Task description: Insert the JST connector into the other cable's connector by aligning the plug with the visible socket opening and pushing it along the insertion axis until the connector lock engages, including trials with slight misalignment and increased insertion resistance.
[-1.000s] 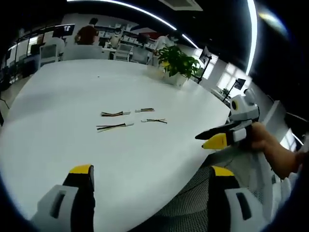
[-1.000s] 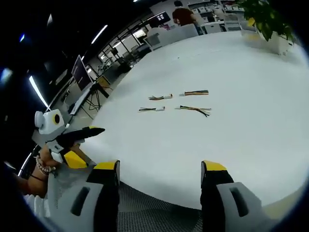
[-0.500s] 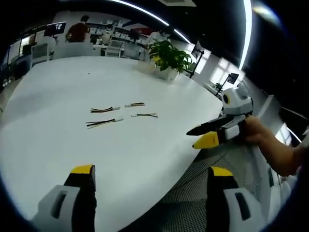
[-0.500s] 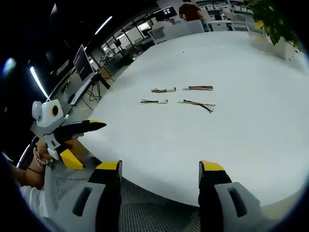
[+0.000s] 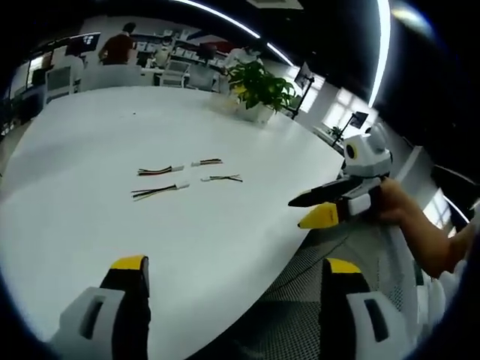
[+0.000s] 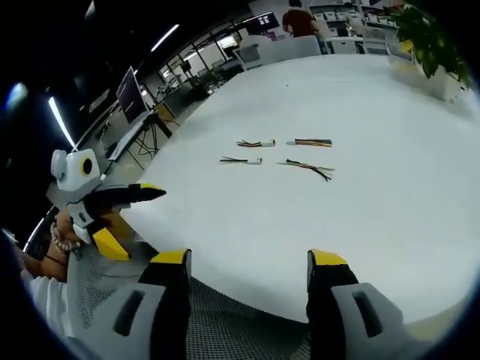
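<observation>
Four short cables are lying in a loose cluster on the white table (image 5: 90,225), well ahead of both grippers and touched by neither. In the left gripper view, the cable pieces (image 5: 159,171), (image 5: 207,162), (image 5: 159,191) and (image 5: 222,178) are sitting in two rows, each with a small white connector at one end, the near-left one showing its plug (image 5: 182,185). In the right gripper view the same cables (image 6: 256,143), (image 6: 313,142), (image 6: 241,160), (image 6: 307,167) are lying far beyond the jaws.

The left gripper (image 5: 232,266) is hovering over the table's near edge, its jaws spread wide and grasping nothing; it is also showing in the right gripper view (image 6: 133,217), held by a hand (image 6: 64,232) at the left. The right gripper (image 6: 247,259) is likewise released, jaws wide apart and empty, above a mesh chair back (image 6: 225,322). In the left gripper view it is coming in from the right (image 5: 319,208), a hand (image 5: 394,214) gripping it, off the table's edge and well apart from the cables.

A potted plant (image 5: 259,90) is standing at the far side of the table.
</observation>
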